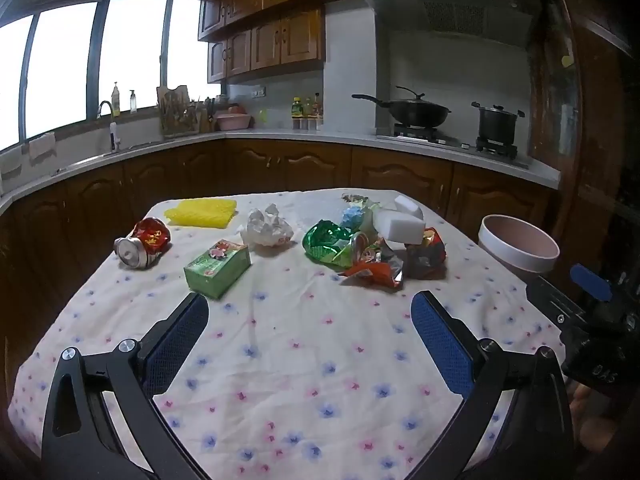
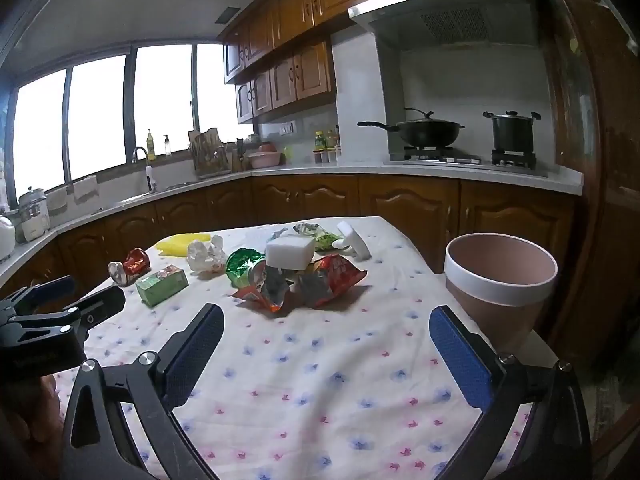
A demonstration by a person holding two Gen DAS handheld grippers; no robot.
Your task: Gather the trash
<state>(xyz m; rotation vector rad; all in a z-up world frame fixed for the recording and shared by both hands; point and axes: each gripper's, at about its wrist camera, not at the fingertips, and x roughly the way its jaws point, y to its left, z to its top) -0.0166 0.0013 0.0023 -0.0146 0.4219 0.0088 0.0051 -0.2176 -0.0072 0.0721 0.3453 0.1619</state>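
Trash lies on a flowered tablecloth (image 1: 304, 352): a crushed red can (image 1: 142, 243), a green juice carton (image 1: 217, 268), crumpled white paper (image 1: 267, 226), a green foil wrapper (image 1: 326, 240) and red-orange snack wrappers (image 1: 394, 262). White sponge blocks (image 1: 400, 224) rest on the pile. A pink bin with a white rim (image 2: 500, 280) stands at the table's right edge. My left gripper (image 1: 310, 306) is open and empty above the cloth, short of the carton. My right gripper (image 2: 326, 318) is open and empty, short of the wrapper pile (image 2: 304, 280).
A yellow cloth (image 1: 202, 211) lies at the table's far left corner. Behind the table runs a kitchen counter (image 1: 280, 134) with a sink, a wok (image 1: 416, 112) and a pot (image 1: 498, 122). The other gripper shows at the right edge of the left wrist view (image 1: 592, 308).
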